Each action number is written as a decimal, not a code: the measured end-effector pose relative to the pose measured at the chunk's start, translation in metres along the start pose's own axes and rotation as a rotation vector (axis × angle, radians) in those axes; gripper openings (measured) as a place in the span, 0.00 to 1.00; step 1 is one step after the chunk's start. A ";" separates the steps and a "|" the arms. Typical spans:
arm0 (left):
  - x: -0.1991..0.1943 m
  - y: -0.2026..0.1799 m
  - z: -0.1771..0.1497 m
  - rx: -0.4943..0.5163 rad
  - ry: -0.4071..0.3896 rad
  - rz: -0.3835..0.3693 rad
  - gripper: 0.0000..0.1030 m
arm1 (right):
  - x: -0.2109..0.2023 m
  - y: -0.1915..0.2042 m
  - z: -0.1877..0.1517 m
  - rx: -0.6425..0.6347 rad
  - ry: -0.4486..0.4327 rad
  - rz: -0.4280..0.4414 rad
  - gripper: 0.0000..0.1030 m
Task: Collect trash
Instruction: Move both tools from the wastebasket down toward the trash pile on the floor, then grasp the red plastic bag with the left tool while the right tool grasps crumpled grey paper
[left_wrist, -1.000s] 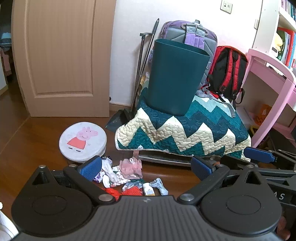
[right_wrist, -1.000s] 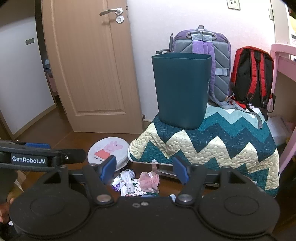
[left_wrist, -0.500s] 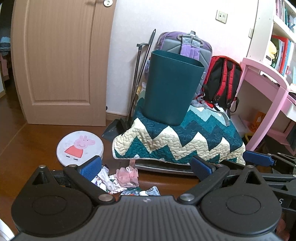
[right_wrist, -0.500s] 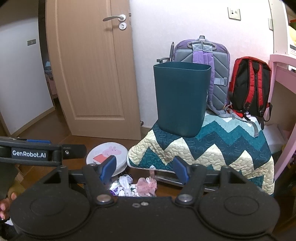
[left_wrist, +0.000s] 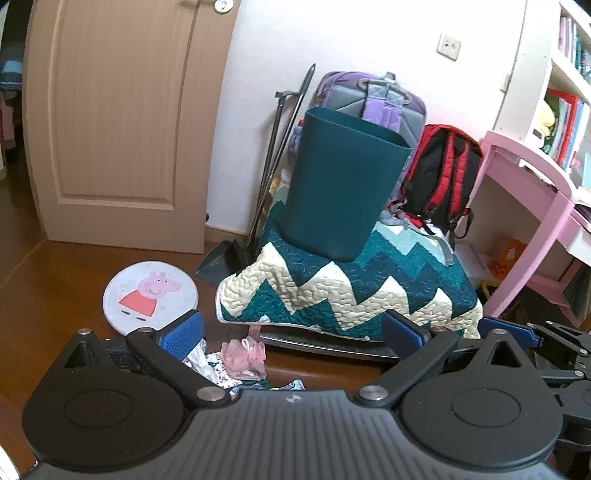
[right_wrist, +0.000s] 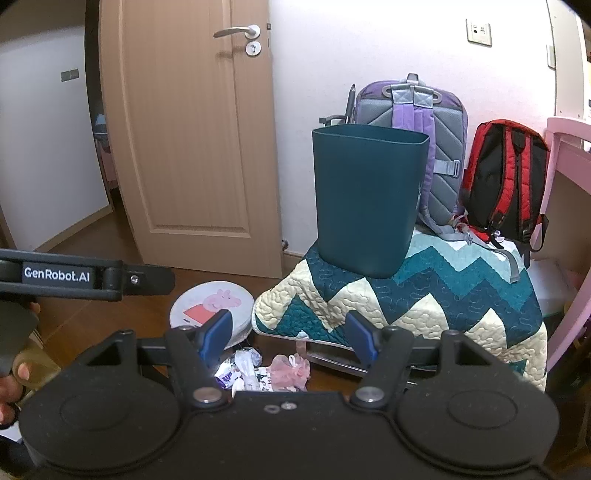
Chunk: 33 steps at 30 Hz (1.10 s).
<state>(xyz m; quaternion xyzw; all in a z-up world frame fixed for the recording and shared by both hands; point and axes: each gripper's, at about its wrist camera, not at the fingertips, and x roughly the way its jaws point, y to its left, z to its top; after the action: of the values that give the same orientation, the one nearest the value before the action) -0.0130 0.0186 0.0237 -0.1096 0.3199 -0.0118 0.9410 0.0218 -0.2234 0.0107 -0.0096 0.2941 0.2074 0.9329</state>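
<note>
A zigzag quilt (left_wrist: 347, 291) drapes a low seat. On top of the quilt stands the dark teal bin (right_wrist: 367, 199), upright. On the floor in front of the quilt lies the trash pile (right_wrist: 266, 371), with a round cartoon-pig lid (left_wrist: 149, 291) beside it. The left tool (left_wrist: 291, 332) and right tool (right_wrist: 288, 332) hover above the pile, both wide open, gripping nothing.

The right gripper (right_wrist: 289, 336) hangs wide open and empty above a heap of crumpled trash (right_wrist: 266, 371) on the wooden floor, facing a teal bin (right_wrist: 365, 199) standing on a zigzag quilt (right_wrist: 424, 302).
</note>
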 end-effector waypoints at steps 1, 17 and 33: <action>0.004 0.001 0.001 -0.003 0.007 0.004 1.00 | 0.003 -0.001 0.000 -0.002 0.005 0.001 0.65; 0.121 0.050 0.031 -0.023 0.089 0.156 1.00 | 0.121 -0.068 -0.012 -0.100 0.091 -0.065 0.65; 0.306 0.109 -0.011 -0.042 0.518 0.230 1.00 | 0.282 -0.089 -0.092 -0.083 0.452 0.028 0.65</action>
<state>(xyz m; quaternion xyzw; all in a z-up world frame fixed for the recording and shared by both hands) 0.2182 0.0945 -0.1918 -0.0856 0.5600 0.0740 0.8207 0.2155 -0.2101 -0.2299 -0.0902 0.4868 0.2247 0.8393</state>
